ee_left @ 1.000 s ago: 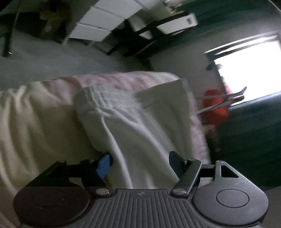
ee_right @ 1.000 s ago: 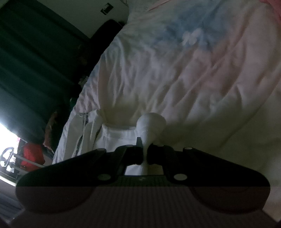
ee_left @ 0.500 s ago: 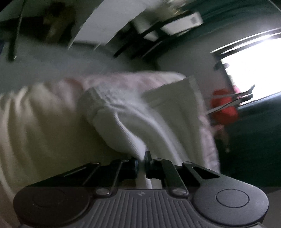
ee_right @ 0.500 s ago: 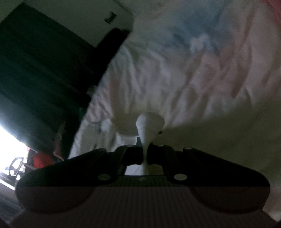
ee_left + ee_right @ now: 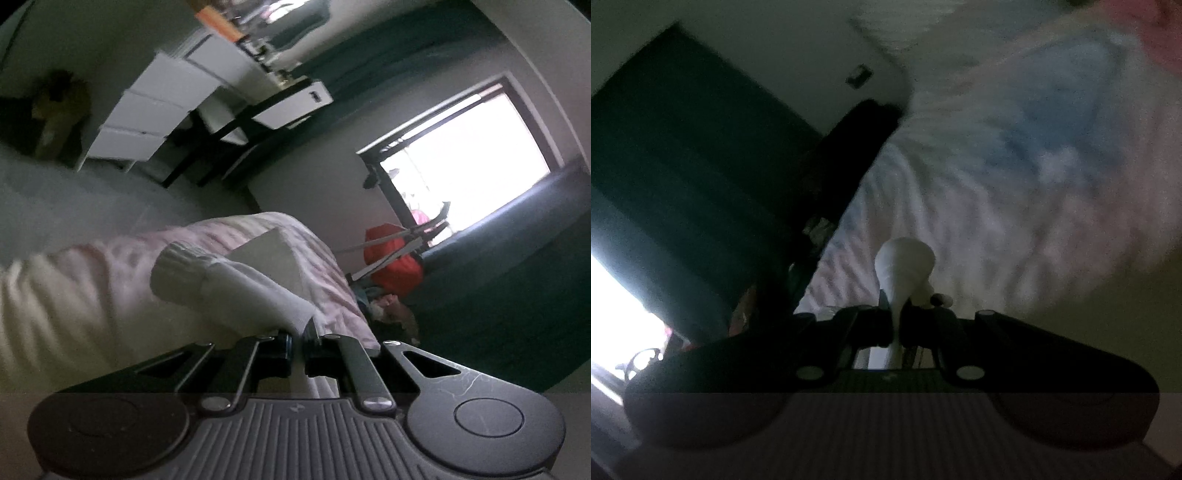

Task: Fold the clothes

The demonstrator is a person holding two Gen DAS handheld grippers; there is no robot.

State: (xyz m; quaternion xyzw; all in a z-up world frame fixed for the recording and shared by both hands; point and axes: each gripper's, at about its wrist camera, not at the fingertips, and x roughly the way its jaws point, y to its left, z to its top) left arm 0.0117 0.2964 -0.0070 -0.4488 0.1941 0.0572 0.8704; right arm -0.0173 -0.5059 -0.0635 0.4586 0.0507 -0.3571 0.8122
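On the left, the left gripper (image 5: 298,338) has just closed and pinches a fold of the white garment (image 5: 236,284), which stretches away over the bed (image 5: 74,314). On the right, the right gripper (image 5: 895,321) pinches a bunched white edge, probably the same garment. Keep both lifts level and taut so the fold lands square.

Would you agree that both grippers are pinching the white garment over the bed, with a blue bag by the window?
Not quite: the bag by the window is red, as the left wrist view shows. The rest holds: the left gripper and the right gripper are each shut on the white garment over the bed.
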